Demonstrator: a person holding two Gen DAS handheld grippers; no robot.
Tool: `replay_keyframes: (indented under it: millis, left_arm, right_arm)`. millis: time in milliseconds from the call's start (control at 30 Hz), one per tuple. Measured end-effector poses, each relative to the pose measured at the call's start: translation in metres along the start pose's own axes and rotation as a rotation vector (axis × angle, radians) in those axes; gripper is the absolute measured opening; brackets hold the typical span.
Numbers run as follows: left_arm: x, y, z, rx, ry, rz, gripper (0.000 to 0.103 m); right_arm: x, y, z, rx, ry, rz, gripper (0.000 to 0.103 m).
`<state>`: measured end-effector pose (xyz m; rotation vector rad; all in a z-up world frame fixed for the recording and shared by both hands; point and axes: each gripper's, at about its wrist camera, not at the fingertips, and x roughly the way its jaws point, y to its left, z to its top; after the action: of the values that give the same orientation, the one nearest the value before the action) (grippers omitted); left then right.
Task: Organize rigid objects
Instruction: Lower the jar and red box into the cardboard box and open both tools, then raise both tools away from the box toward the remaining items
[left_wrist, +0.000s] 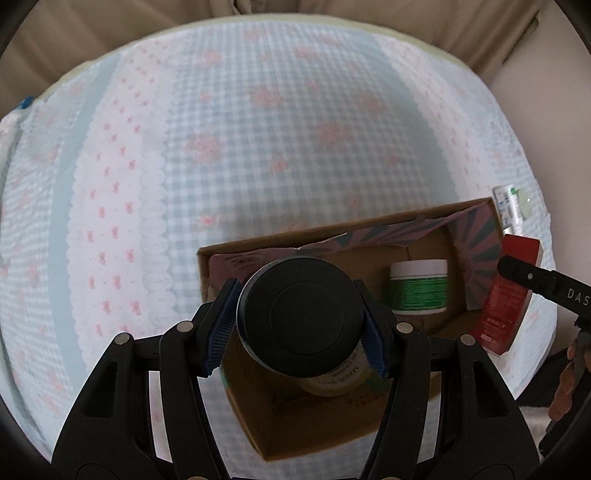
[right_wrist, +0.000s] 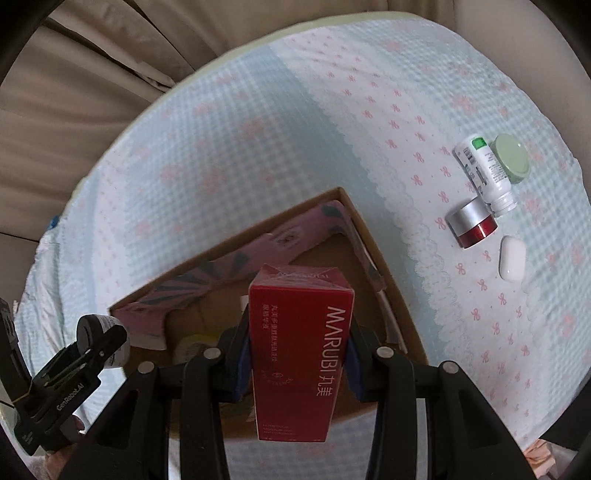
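Left gripper (left_wrist: 300, 325) was closed on a black-lidded jar (left_wrist: 300, 317), blue pads pinching the lid rim from both sides, jar hanging below the fingers over the near-left part of the cardboard box (left_wrist: 258, 424). Jar looked rigid, pale body, partly legible label; probably some weight in it, and a smooth lid is slippery, so I'd judge a grip on the body safer than on the lid.

Right gripper (right_wrist: 300, 354) was clamped on a red carton (right_wrist: 301, 350), "MARUBI" printed down its side, held upright at mid-height, over the box's near edge. Carton likely light but crushable: thin card dents under squeeze, so flat faces were the right place to hold it.

Just ahead and right of the left gripper, a white jar with a green label (left_wrist: 419, 288) sat inside the box. Well right of the right gripper on the cloth: white bottle (right_wrist: 484, 173), green-lidded jar (right_wrist: 511, 158), silver-and-red jar (right_wrist: 472, 223), white case (right_wrist: 512, 258).
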<state>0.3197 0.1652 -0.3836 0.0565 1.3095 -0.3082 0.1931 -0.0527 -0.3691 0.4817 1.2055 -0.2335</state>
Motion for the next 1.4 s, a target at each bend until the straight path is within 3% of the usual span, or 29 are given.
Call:
replay_keyframes:
  millis: [167, 233, 267, 333, 400, 500, 1000, 1400]
  left_arm:
    - [0.016, 0.002, 0.006, -0.003, 0.029, 0.003, 0.057]
    - [0.019, 0.003, 0.008, -0.018, 0.037, -0.039, 0.081]
    - [0.018, 0.003, 0.009, -0.023, 0.035, -0.058, 0.102]
    - [0.014, 0.001, 0.010, -0.015, 0.021, -0.063, 0.103]
    - [0.011, -0.002, 0.009, 0.004, 0.017, -0.044, 0.103]
    - [0.006, -0.002, 0.005, 0.013, 0.012, -0.033, 0.103]
    - [-0.042, -0.003, -0.015, -0.035, -0.061, -0.017, 0.103]
    - [-0.143, -0.015, -0.061, -0.097, -0.204, 0.013, 0.103]
  right_arm:
    - [0.021, -0.001, 0.004, -0.012, 0.042, -0.027, 0.039]
    - [0.028, 0.001, 0.006, -0.020, 0.062, -0.031, 0.040]
    - [0.031, 0.002, 0.007, -0.017, 0.063, -0.021, 0.043]
    - [0.035, 0.003, 0.008, -0.015, 0.063, -0.026, 0.073]
    - [0.034, 0.003, 0.009, -0.010, 0.038, -0.044, 0.091]
    - [0.030, 0.004, 0.008, -0.012, 0.005, -0.032, 0.103]
    - [0.001, 0.008, -0.007, -0.064, -0.050, 0.019, 0.103]
    - [-0.076, 0.022, -0.030, -0.153, -0.135, 0.066, 0.103]
